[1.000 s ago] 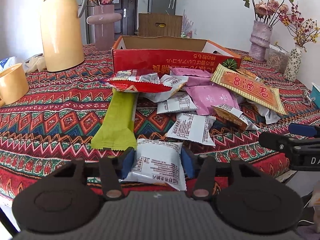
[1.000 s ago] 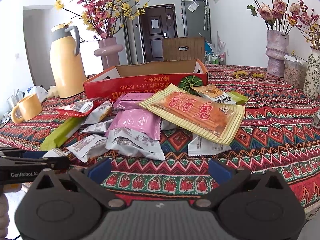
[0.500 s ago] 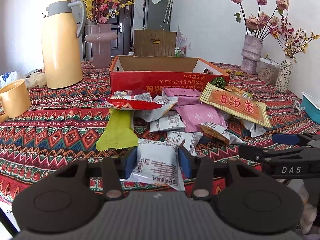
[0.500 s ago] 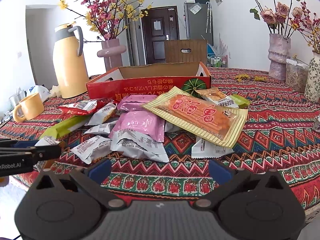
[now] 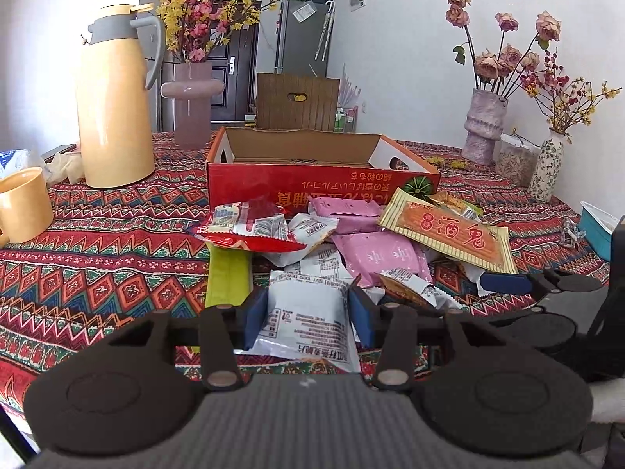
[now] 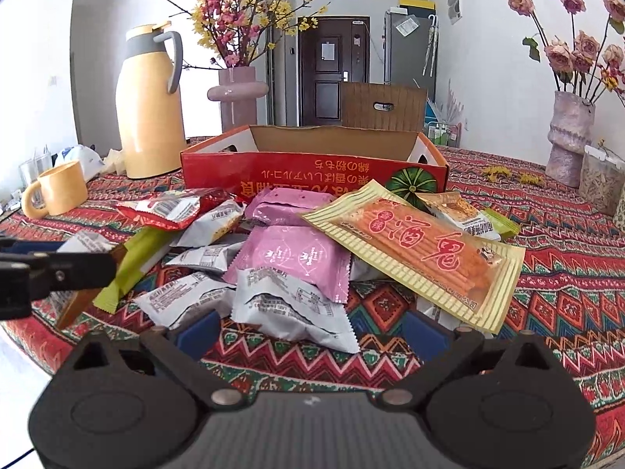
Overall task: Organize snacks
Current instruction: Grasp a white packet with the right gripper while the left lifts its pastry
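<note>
My left gripper (image 5: 302, 318) is shut on a white snack packet (image 5: 306, 318) and holds it above the near table edge. Behind it lies a pile of snacks: a green bar (image 5: 228, 273), a red packet (image 5: 246, 228), pink packets (image 5: 381, 256) and a long yellow-orange packet (image 5: 453, 236). An open red cardboard box (image 5: 312, 187) stands behind the pile. My right gripper (image 6: 308, 332) is open and empty, low in front of the pile, near a white packet (image 6: 293, 308). The pink packet (image 6: 297, 258), the long yellow-orange packet (image 6: 422, 254) and the box (image 6: 312, 172) show there too.
A yellow thermos jug (image 5: 113, 101) and a yellow mug (image 5: 21, 205) stand at the left. Flower vases stand behind the box (image 5: 191, 113) and at the right (image 5: 482, 127). A teal container (image 5: 597, 230) sits at the far right. The patterned cloth (image 5: 97, 250) covers the table.
My left gripper has lifted the white packet off the cloth and risen. My right gripper has moved forward, closer to the pile, still open.
</note>
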{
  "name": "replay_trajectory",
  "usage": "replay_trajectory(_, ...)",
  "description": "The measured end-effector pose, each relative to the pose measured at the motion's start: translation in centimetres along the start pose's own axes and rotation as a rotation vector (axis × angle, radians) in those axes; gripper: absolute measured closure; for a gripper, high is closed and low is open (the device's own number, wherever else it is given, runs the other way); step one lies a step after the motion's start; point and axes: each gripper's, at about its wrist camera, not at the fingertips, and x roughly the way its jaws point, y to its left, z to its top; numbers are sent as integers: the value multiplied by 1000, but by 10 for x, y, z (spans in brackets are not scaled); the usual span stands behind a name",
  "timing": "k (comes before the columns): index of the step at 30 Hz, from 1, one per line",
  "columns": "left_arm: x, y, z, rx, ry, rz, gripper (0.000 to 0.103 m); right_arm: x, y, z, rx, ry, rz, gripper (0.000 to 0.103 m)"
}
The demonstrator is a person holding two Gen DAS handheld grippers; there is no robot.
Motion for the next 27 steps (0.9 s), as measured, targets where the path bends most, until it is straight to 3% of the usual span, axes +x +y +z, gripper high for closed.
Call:
replay_trajectory(8,12,8,3,-17,18,19,56,13,19,2,-128,-37,1,54)
replay_trajectory(10,13,9,3,-19,21,21,56,13,23,2,-160,-34,1,72)
replay_trajectory(19,10,10,12,-20,-2,24,56,-4,12,10,-106,-54,53,87)
replay_trajectory(27,9,6,29,-14,-35,30,56,-17,2,26,-61,-92,98,88)
